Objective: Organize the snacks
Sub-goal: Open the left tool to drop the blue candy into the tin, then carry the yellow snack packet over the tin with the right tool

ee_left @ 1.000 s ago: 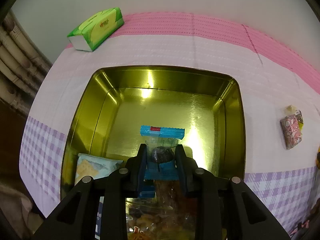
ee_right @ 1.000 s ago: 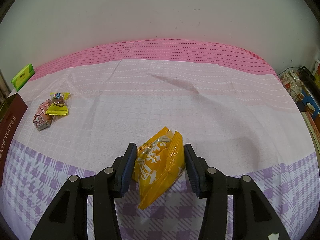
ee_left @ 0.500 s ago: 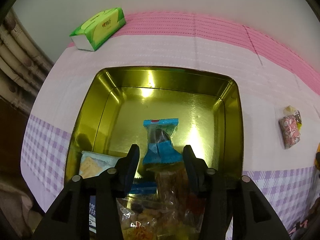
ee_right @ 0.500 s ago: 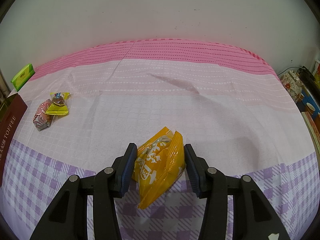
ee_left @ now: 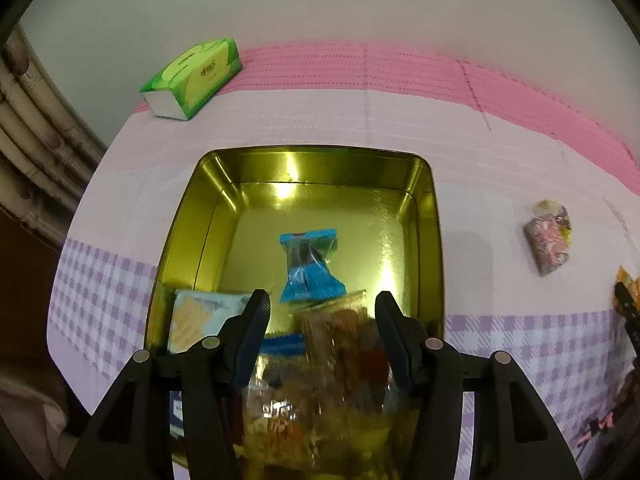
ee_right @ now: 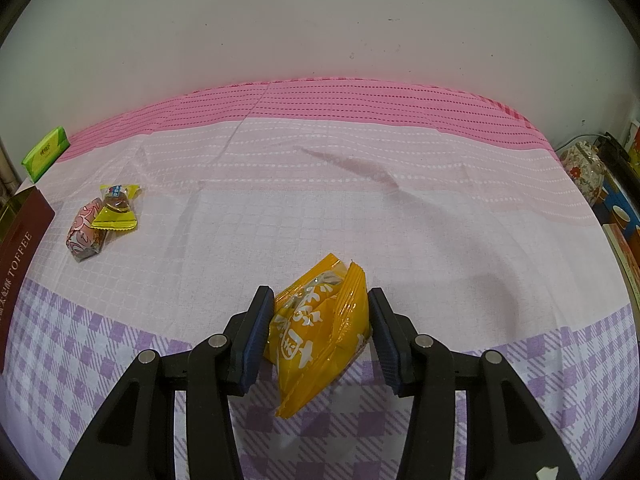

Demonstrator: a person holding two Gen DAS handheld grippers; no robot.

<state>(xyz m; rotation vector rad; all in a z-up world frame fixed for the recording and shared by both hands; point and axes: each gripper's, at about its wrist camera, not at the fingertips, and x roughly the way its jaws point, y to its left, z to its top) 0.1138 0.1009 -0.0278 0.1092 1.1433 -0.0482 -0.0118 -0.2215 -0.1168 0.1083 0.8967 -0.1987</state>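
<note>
Looks like a home room. Table against a plain wall, covered with a pink/lilac checked tablecloth. Green tissue pack on it, floral ceramic pot plus stacked books at the side, gold toffee tin.

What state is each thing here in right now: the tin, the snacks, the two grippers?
Gold tin: open, lid off, partly filled.
Blue candy: lying loose inside the tin.
Left gripper: open, holding nothing.
Orange packet: on the tablecloth between the fingers.
Right gripper: open around the packet.
Pink candy and yellow candy: on the cloth, touching.
</note>
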